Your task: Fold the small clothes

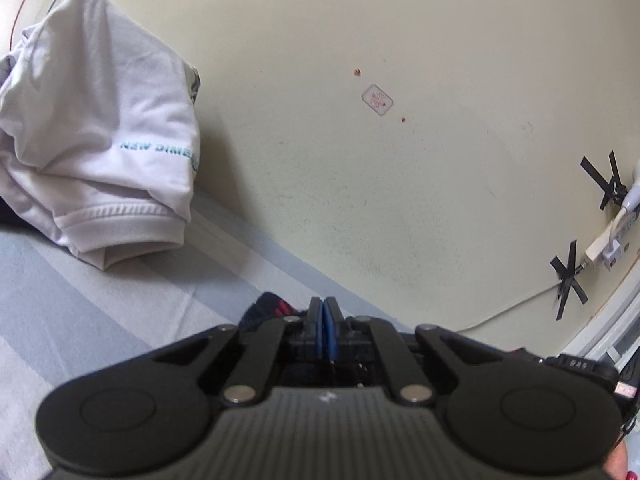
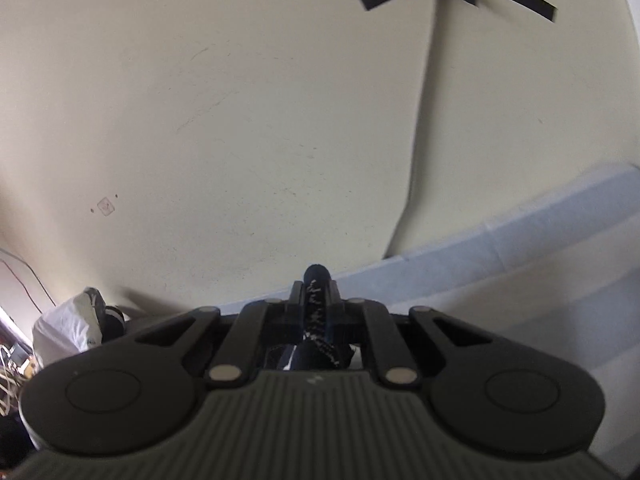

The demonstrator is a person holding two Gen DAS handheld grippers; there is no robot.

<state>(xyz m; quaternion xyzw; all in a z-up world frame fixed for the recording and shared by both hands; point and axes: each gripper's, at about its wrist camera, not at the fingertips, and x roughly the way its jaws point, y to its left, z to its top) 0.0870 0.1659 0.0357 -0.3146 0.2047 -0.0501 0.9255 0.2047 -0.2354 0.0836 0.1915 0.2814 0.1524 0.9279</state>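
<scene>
A small dark garment (image 2: 318, 320), apparently a sock with pale flecks, is pinched between the fingers of the right gripper (image 2: 317, 284), its rounded end poking out past the tips and the rest bunched back toward the gripper body. The left gripper (image 1: 325, 307) is seen pressed together, blue pads meeting with nothing visibly caught between them; just beside and beneath it a dark piece of cloth with red stripes (image 1: 272, 312) lies on the striped bed sheet (image 1: 100, 304). Whether that cloth is touched cannot be told. A folded white shirt (image 1: 100, 136) is propped against the cream wall (image 1: 360, 160), well apart from the left gripper.

The garment is judged to be light, soft and limp, so it will sag and twist freely and can slip from a shallow pinch. It is best taken at a thick hem or cuff, both layers together.
</scene>
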